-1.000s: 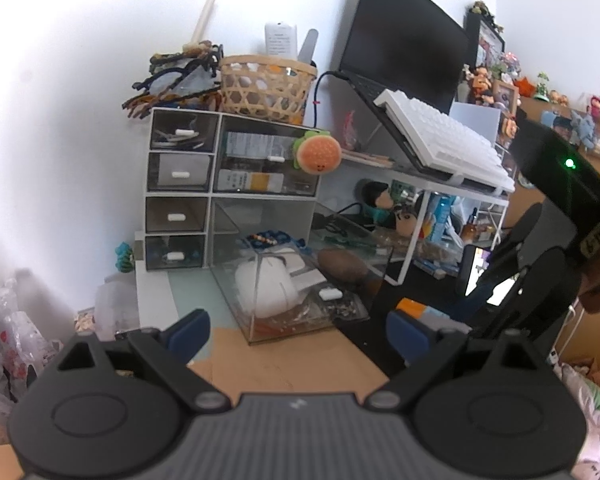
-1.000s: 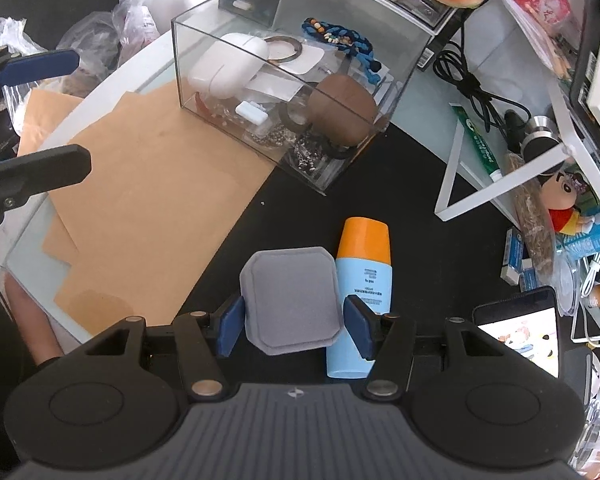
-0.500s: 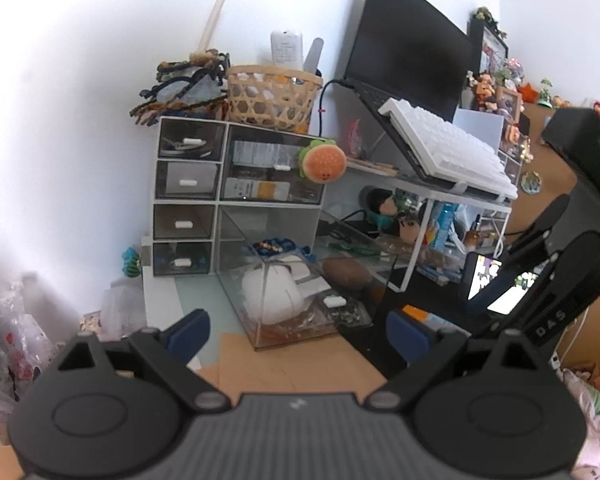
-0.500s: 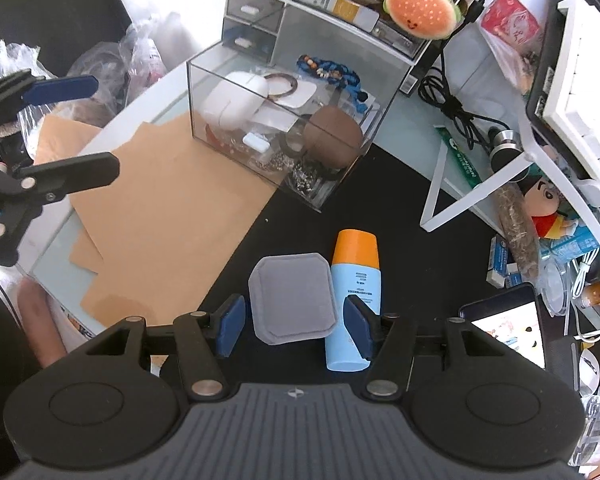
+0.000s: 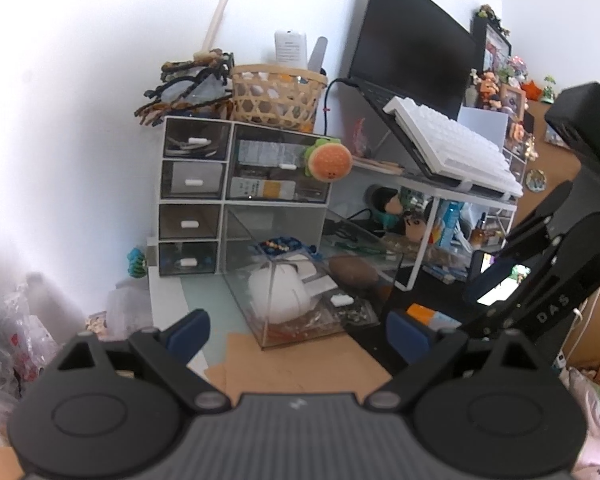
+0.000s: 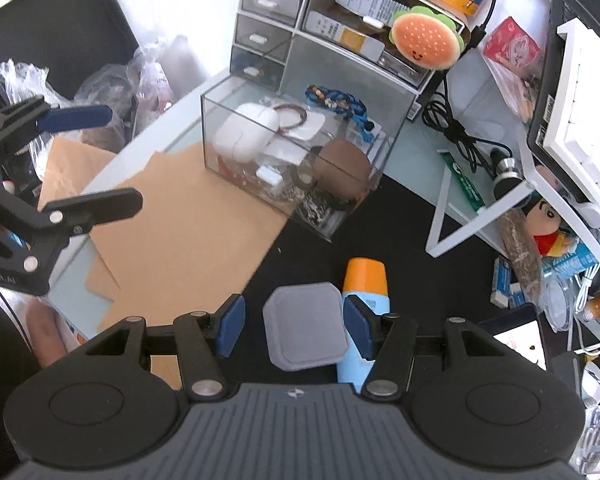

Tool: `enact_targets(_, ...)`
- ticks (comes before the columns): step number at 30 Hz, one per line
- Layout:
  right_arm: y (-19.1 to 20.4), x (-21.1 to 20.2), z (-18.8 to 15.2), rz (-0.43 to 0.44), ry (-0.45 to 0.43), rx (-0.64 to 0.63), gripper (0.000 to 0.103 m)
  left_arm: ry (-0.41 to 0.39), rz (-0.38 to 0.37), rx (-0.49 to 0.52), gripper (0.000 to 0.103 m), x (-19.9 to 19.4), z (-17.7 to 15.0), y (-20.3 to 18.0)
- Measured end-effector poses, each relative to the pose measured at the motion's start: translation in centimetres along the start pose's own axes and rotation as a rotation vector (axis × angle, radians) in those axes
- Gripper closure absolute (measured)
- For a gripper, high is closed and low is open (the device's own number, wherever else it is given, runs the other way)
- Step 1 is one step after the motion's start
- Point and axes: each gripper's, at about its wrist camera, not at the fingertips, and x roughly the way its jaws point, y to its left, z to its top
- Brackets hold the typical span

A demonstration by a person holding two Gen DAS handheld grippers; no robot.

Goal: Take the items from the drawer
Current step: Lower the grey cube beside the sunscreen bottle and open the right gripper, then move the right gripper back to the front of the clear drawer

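A clear drawer [image 6: 220, 100] [image 5: 244, 304] stands pulled out on the desk in front of the small drawer unit [image 6: 284, 24] [image 5: 192, 196]. In it lie a white case [image 6: 244, 132], a brown round case [image 6: 340, 168], a blue beaded cord [image 6: 332, 100] and small bits. On the black mat a grey flat box [image 6: 304, 324] lies beside a blue bottle with an orange cap [image 6: 366, 280] [image 5: 420, 314]. My right gripper [image 6: 292, 324] hovers open above the grey box, pads apart from it. My left gripper [image 5: 298, 332] [image 6: 116, 160] stands open and empty over the brown paper.
Brown paper [image 6: 188, 232] covers the desk at the left. A white stand [image 6: 480, 220] carries a keyboard and laptop at the right, with cables, toys and a phone [image 6: 520, 340] beneath. A burger plush [image 6: 424, 40] hangs on the drawer unit. Plastic bags [image 6: 112, 80] pile up at the left.
My right gripper has risen off the grey box, which now lies smaller and loose on the mat between the fingers. The left gripper's view has barely shifted.
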Motion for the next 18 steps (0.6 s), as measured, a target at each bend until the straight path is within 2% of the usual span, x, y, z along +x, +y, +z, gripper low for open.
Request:
enact_targets(10,0.4,1.0,2.3,-0.008,-0.056,0.040,0.043,0.012,0.012,-0.017,0.005,0.2,-0.3,1.2)
enact_targets(18,0.6,3.3,3.5,-0.005,-0.075,0.077,0.043,0.027,0.004,0.028,0.005,0.8,-0.8,0.5)
